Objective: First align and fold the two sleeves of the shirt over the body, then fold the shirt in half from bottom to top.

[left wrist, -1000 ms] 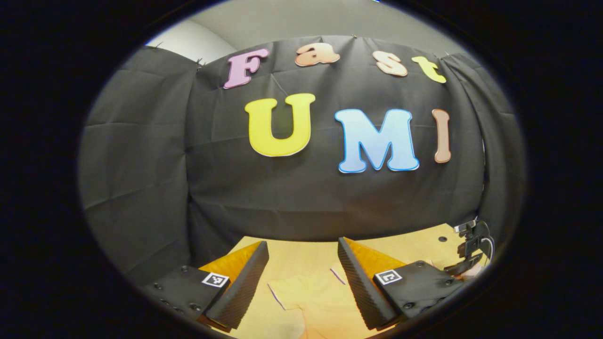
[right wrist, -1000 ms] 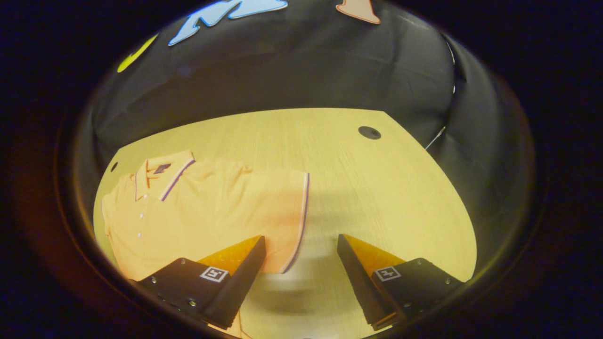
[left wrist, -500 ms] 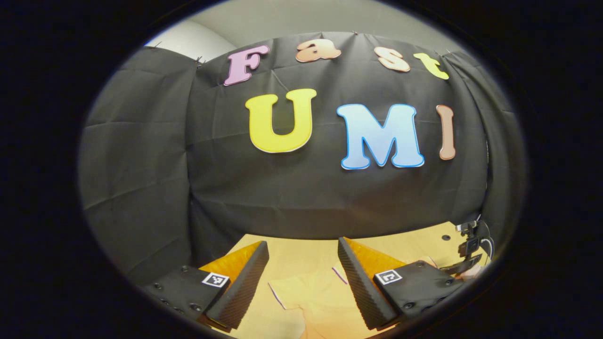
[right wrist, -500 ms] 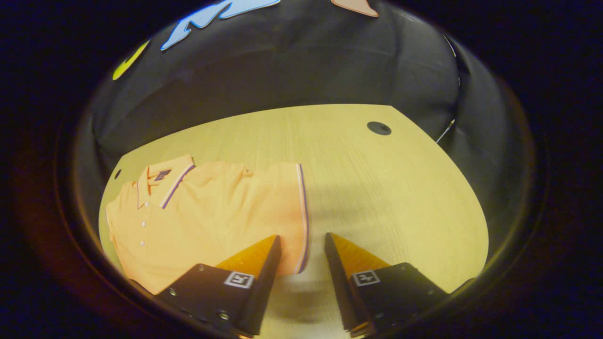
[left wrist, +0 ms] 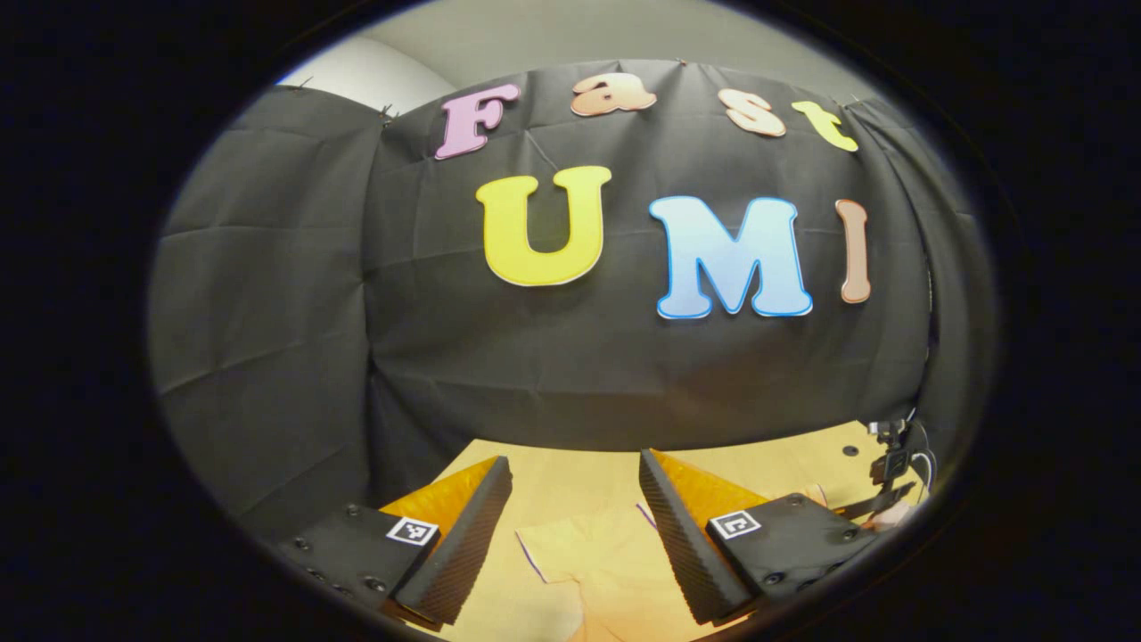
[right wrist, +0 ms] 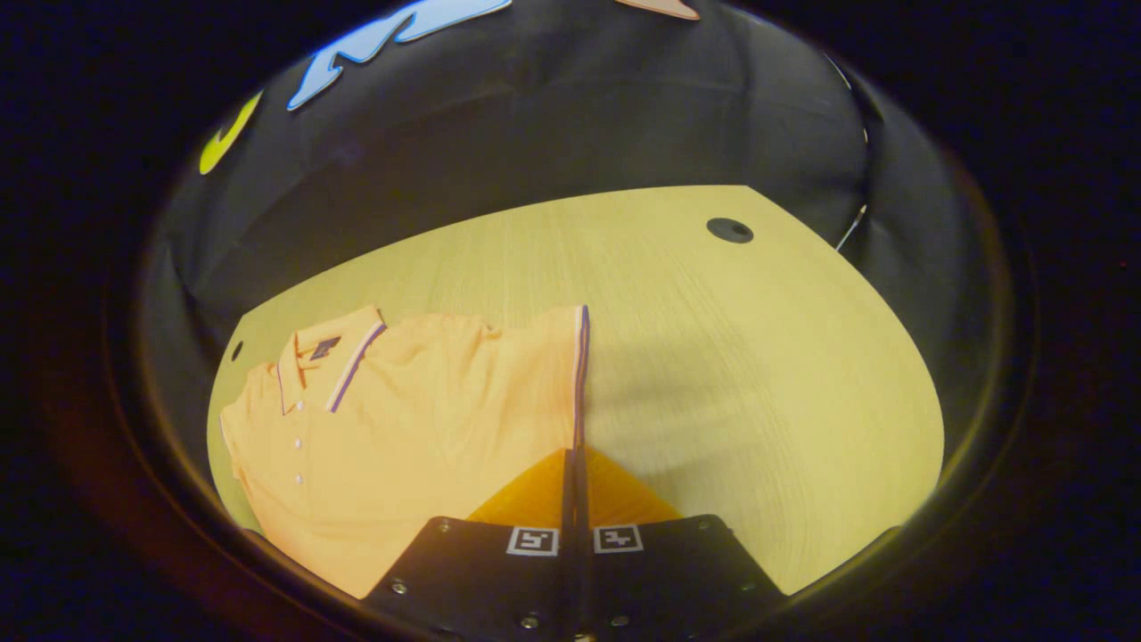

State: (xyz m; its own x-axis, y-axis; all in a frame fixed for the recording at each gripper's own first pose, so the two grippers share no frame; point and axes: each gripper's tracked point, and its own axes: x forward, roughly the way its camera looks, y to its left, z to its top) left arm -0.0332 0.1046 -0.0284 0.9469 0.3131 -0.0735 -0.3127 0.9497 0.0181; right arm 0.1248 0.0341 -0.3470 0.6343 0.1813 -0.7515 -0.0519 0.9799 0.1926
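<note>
Matt cloth shirt (right wrist: 419,419), wood-grain table (right wrist: 758,357)

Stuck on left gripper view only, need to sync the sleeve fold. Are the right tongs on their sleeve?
Observer: Yes. In the right gripper view the right tongs are shut, and the striped cuff of the sleeve runs straight into their tips.
Operator: Sleeve lifted or flat?
Observer: It looks flat on the table, spread out sideways from the shirt, not yet folded over the body.
Operator: Collar okay?
Observer: The collar lies flat, with the row of buttons showing below it.
</note>
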